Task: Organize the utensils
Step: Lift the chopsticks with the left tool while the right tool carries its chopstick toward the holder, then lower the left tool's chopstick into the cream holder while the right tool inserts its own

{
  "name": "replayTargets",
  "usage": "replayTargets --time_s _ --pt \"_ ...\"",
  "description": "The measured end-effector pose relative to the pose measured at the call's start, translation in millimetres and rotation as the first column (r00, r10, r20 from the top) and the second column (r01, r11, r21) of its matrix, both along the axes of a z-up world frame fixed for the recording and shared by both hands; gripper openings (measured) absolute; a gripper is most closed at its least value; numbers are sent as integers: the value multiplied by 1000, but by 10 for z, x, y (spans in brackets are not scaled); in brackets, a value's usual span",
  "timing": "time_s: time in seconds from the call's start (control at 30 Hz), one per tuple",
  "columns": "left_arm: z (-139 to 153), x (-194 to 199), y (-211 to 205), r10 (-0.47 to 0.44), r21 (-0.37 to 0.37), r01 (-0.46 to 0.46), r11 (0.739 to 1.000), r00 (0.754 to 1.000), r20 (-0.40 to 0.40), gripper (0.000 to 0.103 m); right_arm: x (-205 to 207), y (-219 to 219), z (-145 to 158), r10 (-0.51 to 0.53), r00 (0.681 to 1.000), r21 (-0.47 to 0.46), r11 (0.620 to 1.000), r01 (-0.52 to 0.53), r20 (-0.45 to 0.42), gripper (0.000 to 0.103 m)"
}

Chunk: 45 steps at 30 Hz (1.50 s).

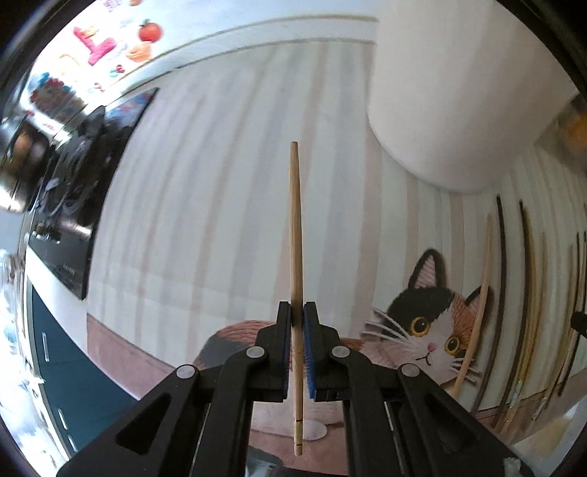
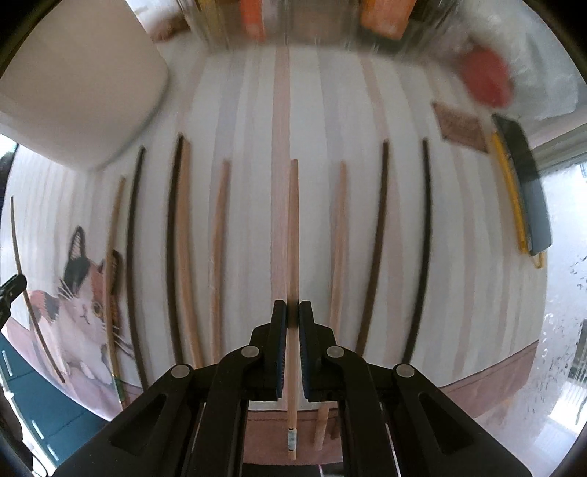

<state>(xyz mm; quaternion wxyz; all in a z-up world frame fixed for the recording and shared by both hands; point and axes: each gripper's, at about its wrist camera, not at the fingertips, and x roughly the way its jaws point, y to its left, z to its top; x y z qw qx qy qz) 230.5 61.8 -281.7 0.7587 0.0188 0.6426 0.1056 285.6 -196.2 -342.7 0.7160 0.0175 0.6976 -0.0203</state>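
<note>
My left gripper [image 1: 297,308] is shut on a light bamboo chopstick [image 1: 295,235], held above the striped cat placemat [image 1: 205,205]; its tip points away from me. My right gripper [image 2: 292,306] is shut on another light wooden chopstick [image 2: 292,227], held over a row of several chopsticks on the mat, some dark [image 2: 379,235], some light [image 2: 219,238]. More chopsticks lie at the right in the left wrist view [image 1: 500,279]. A white container [image 1: 451,91] stands on the mat, also seen at the upper left in the right wrist view [image 2: 73,84].
A black tablet-like slab [image 1: 73,205] lies left of the mat. A dark phone with a yellow pencil [image 2: 524,183] lies at the right. Orange packets [image 2: 385,14], a red object [image 2: 484,79] and a brown coaster [image 2: 462,126] sit at the back. The cat picture [image 1: 429,323] marks the mat's near edge.
</note>
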Motion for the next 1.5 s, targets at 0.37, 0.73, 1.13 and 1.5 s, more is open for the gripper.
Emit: replayTargets --time_s 0.37,0.73,1.13,1.5 --pt "726 8 7 29 -27 -24 999 983 179 4 -94 29 679 46 979 42 998 -55 197 7" --pt "1413 155 -30 29 -55 -11 998 937 348 4 91 221 1502 56 906 83 992 -100 420 7" --pt "2542 715 -102 62 -130 15 991 818 572 4 803 402 2767 -29 736 131 988 -81 677 7" --pt "2745 1492 -101 107 -226 44 973 784 612 4 1484 768 3183 -52 644 145 985 -92 763 7"
